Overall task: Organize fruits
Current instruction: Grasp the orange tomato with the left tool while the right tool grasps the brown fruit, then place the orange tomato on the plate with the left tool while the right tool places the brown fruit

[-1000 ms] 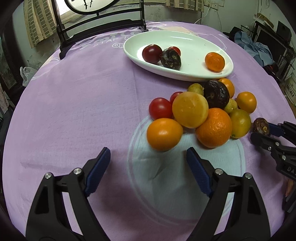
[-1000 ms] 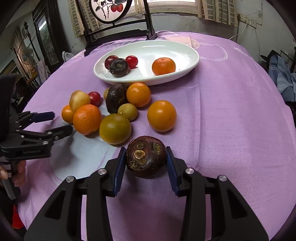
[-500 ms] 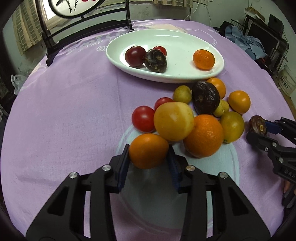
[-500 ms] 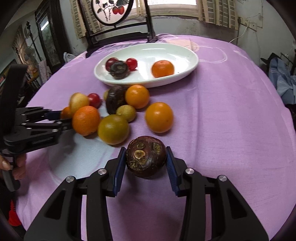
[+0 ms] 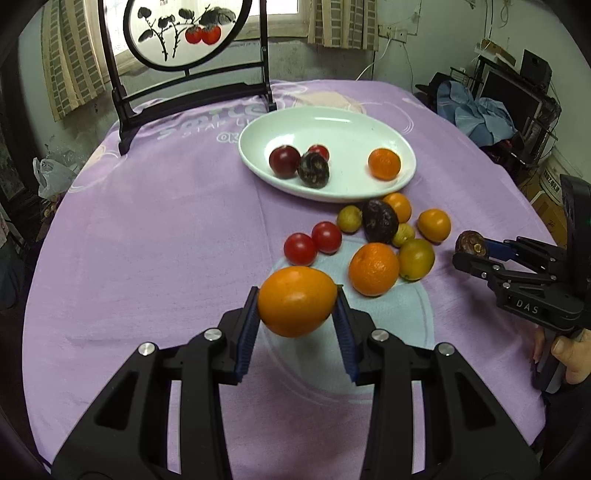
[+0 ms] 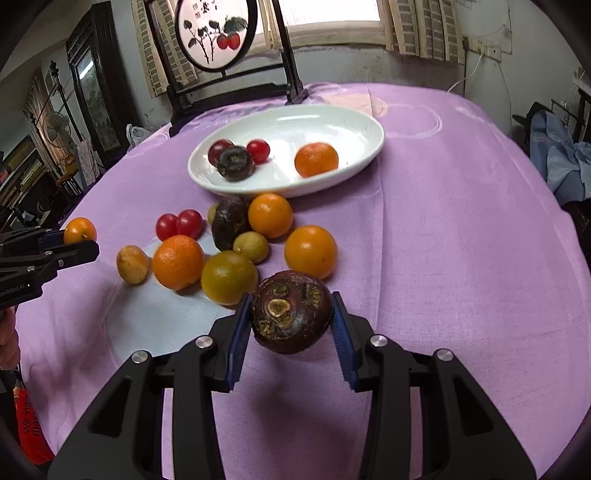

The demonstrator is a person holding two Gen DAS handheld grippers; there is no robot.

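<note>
My left gripper (image 5: pixel 295 317) is shut on a smooth orange fruit (image 5: pixel 295 301) and holds it above the purple cloth; it also shows in the right wrist view (image 6: pixel 79 229). My right gripper (image 6: pixel 290 325) is shut on a dark brown round fruit (image 6: pixel 291 312), lifted near the table's right side; it shows in the left wrist view (image 5: pixel 471 243). A white oval plate (image 5: pixel 351 125) holds a dark red fruit (image 5: pixel 283 161), a dark brown fruit (image 5: pixel 314 170), a small red tomato (image 5: pixel 319 150) and an orange (image 5: pixel 384 163). Several loose fruits (image 5: pixel 373 268) lie in front of the plate.
A dark wooden stand with a round painted panel (image 5: pixel 177 33) stands at the table's far edge behind the plate. Two red tomatoes (image 5: pixel 314 242) lie left of the pile. A yellowish fruit (image 6: pixel 133 264) lies apart at the pile's left in the right wrist view.
My left gripper closed on the orange fruit and lifted it off the cloth. The yellowish fruit rolled aside. My right gripper kept its hold on the dark brown fruit and rose a little.
</note>
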